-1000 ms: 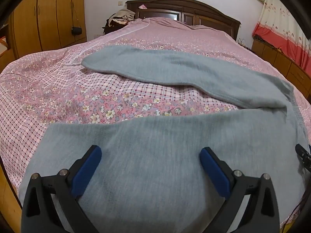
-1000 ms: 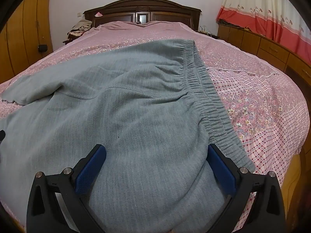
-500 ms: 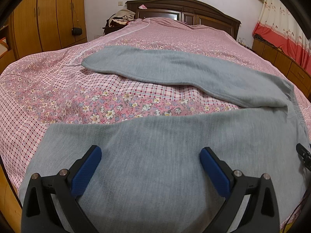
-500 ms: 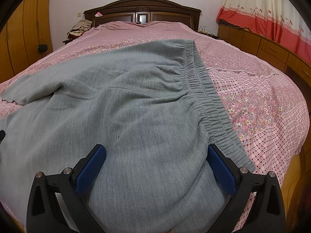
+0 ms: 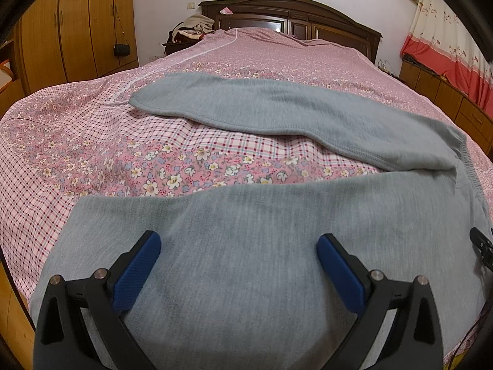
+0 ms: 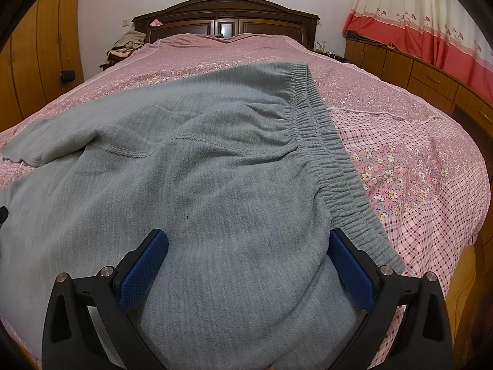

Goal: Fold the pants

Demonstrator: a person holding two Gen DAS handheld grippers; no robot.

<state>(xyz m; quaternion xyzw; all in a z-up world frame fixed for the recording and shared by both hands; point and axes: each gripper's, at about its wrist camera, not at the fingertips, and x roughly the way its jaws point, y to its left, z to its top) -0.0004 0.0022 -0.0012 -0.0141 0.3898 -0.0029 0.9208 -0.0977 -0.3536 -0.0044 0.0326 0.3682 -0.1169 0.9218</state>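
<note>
Grey knit pants (image 5: 277,215) (image 6: 191,166) lie spread flat on a pink floral bedspread. In the left wrist view the near leg fills the foreground and the far leg (image 5: 277,111) stretches across the bed behind it, with bedspread showing between them. My left gripper (image 5: 238,246) hovers open over the near leg, blue pads wide apart, nothing held. In the right wrist view the ribbed elastic waistband (image 6: 332,160) runs down the right side. My right gripper (image 6: 248,243) stands open over the seat area, its right finger next to the waistband's near end.
The bedspread (image 5: 92,141) covers a wide bed with a dark wooden headboard (image 6: 228,15). Wooden wardrobes (image 5: 71,27) stand at left, a low wooden cabinet (image 6: 431,80) under red-and-cream curtains at right. Clothes are piled by the headboard (image 5: 191,29). A bit of the other gripper (image 5: 480,243) shows at right.
Both grippers have barely shifted; the left view has edged slightly nearer the pants. The pants lie as before and both grippers stay open.
</note>
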